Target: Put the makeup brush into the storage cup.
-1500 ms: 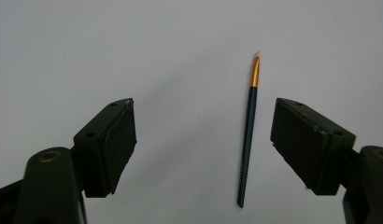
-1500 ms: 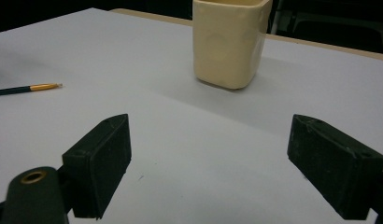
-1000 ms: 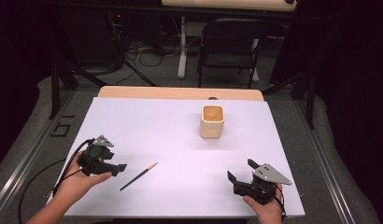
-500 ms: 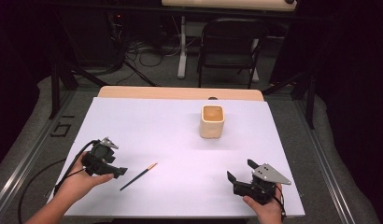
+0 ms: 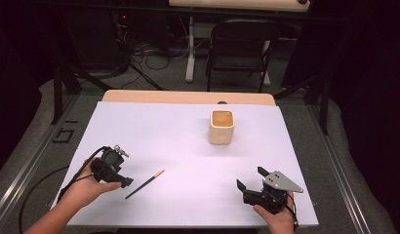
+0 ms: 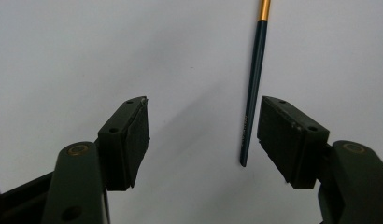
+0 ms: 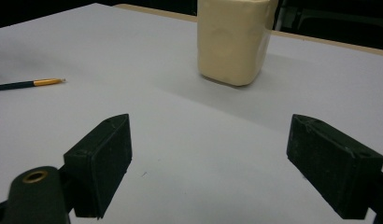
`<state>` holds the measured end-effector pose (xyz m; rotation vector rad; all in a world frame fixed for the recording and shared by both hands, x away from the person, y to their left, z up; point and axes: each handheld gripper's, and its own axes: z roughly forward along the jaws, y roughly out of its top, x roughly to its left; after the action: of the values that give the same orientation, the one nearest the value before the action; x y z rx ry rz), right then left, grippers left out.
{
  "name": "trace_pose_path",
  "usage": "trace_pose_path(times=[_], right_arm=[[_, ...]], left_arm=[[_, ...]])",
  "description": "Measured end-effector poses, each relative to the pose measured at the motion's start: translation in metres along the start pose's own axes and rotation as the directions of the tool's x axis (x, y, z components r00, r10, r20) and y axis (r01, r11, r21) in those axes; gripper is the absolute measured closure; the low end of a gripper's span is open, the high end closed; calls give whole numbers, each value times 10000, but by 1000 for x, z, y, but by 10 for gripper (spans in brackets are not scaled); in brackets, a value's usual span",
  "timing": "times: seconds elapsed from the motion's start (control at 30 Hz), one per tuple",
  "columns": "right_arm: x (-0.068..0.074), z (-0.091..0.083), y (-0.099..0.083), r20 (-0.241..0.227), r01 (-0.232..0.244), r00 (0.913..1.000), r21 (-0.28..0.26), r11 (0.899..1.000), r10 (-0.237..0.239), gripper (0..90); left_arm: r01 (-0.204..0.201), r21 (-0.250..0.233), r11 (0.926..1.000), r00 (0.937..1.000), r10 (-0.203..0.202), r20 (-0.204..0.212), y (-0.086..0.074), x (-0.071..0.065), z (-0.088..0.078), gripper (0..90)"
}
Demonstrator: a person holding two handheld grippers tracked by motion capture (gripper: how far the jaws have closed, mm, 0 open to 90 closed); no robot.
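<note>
The left tongs (image 5: 121,181) have tipped down and edged nearer the brush (image 5: 145,184) since a second ago; their jaws stand partly open and empty, the brush's dark handle just inside the right jaw; the brush lies flat near the bench's (image 5: 164,131) near-left; the right tongs (image 5: 249,179) sit unmoved, wide open, empty, facing the cream cup (image 5: 222,126).

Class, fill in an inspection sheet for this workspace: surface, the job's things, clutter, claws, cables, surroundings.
Surface: white table, bare apart from the items below.
Job's things: thin dark brush with gold ferrule lying flat; cream cup upright, farther back.
Clutter: nothing seen.
Claws: left claw open over the brush handle's end, not touching; right claw open, nothing between its jaws.
Cables: black cable trails off the table's left edge.
Surroundings: black chair, dark room.
</note>
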<state>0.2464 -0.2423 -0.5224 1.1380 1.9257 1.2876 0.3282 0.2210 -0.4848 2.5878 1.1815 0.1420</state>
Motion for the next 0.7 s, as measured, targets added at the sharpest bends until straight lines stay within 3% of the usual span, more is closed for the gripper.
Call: trace_pose_path(times=[0.3,0.7], right_arm=[[0,0,0,-56,52,10000,18,10000,-52,140],[0,0,0,-93,52,9999,51,10000,-51,140]], left_arm=[[-21,565,9984,10000,24,-56,3,4,0,344],[-319,1464,9887,9989,363,-279,11,3,1,344]])
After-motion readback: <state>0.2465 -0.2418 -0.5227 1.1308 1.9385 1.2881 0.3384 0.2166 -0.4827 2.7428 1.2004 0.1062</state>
